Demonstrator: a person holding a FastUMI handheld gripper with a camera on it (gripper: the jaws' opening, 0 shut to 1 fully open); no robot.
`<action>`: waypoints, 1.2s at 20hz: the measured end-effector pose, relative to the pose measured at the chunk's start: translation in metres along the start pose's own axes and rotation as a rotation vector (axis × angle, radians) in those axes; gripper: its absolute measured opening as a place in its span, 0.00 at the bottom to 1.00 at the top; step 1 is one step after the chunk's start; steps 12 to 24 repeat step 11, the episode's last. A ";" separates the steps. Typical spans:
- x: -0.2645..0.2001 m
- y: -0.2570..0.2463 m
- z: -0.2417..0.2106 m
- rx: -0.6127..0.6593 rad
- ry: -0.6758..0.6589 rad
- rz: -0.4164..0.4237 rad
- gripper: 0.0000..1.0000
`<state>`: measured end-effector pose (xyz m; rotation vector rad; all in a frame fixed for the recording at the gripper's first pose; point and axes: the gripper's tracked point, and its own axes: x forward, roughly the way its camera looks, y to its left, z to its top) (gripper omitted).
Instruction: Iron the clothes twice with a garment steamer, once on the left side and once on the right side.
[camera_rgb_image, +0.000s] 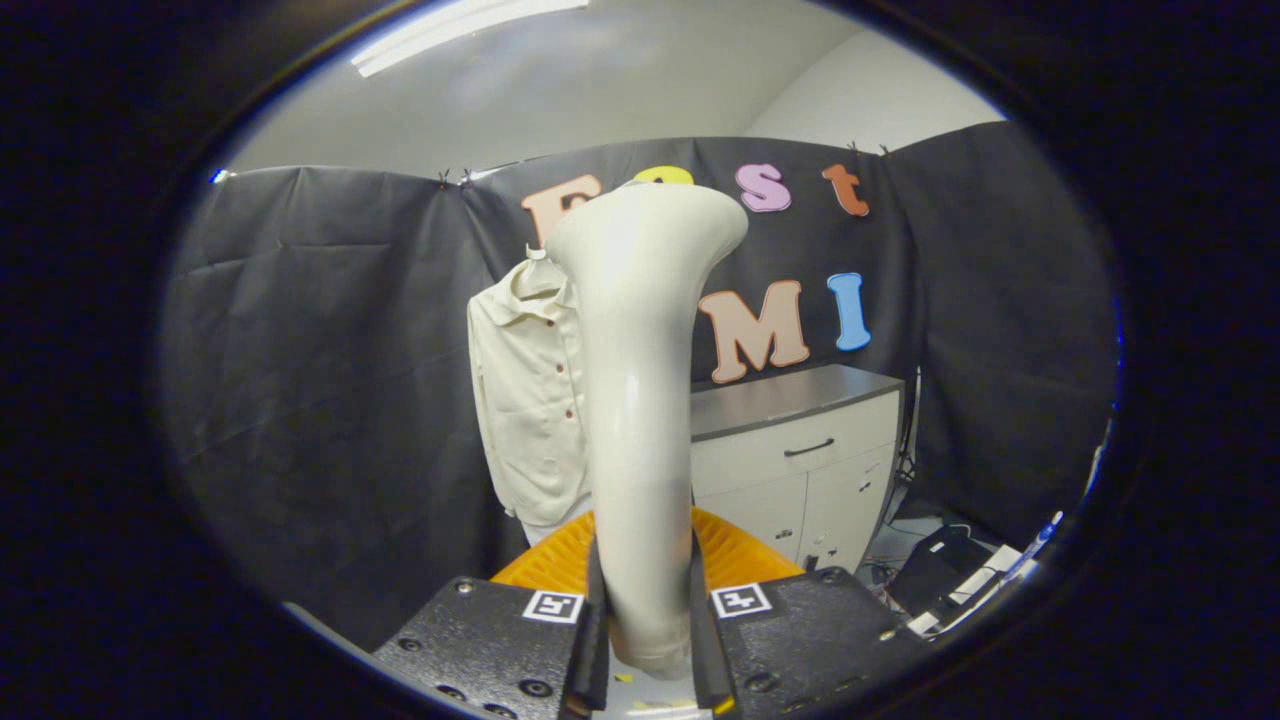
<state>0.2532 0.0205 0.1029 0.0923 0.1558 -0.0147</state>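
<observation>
Booth: black cloth wall far side; grey-topped white cabinet far right w/ drawer + doors.
Shirt: cream button-up shirt hangs vs cloth wall, just left of cabinet, beyond fingers; right part hidden behind steamer.
Steamer: cream garment steamer upright, flared head at top, handle down btwn fingers.
Gripper: gripper clamped on steamer handle, both fingers pressing its sides.
Orange: ribbed orange part just behind handle; can't tell what.
</observation>
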 end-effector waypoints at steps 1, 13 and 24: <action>-0.005 -0.005 0.001 0.002 0.000 0.005 0.32; -0.022 -0.032 0.005 0.004 0.014 0.038 0.32; -0.022 -0.032 0.005 0.004 0.014 0.038 0.32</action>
